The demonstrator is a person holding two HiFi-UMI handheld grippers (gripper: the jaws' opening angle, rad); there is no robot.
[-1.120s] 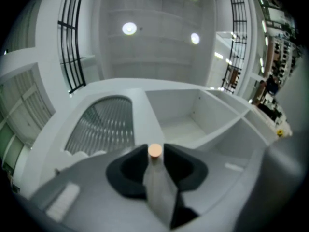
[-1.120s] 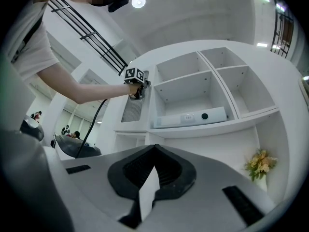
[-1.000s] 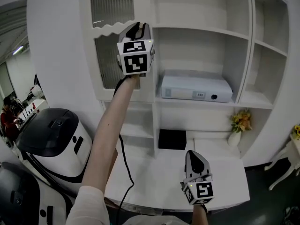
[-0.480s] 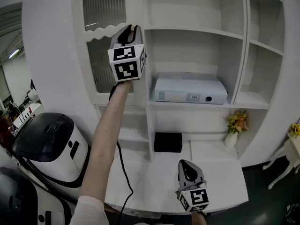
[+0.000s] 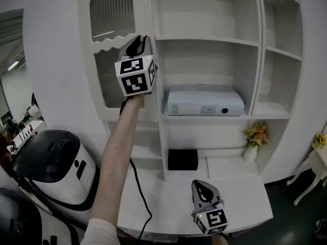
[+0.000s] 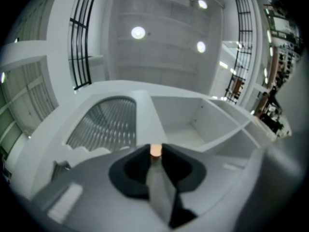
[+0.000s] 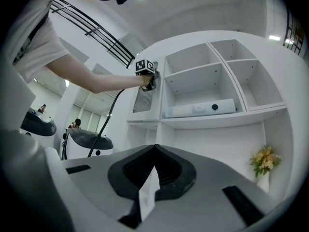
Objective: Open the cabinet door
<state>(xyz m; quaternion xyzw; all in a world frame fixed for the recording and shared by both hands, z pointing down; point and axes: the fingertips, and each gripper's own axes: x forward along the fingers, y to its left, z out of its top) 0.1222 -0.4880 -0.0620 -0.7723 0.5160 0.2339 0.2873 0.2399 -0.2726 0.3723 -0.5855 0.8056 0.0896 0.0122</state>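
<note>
knob (image 6: 155, 150) seemingly clamped in left gripper (image 5: 139, 40)

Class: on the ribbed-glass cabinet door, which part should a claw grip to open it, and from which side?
Grip the small round knob on the cabinet door's right edge, coming from the front: it alone stands proud of the flat frame, so jaws fit either side. The left claw holds it so.

White shelf unit (image 5: 207, 39) carries grey device (image 5: 204, 103), black box (image 5: 182, 159), flower vase (image 5: 250, 153)
</note>
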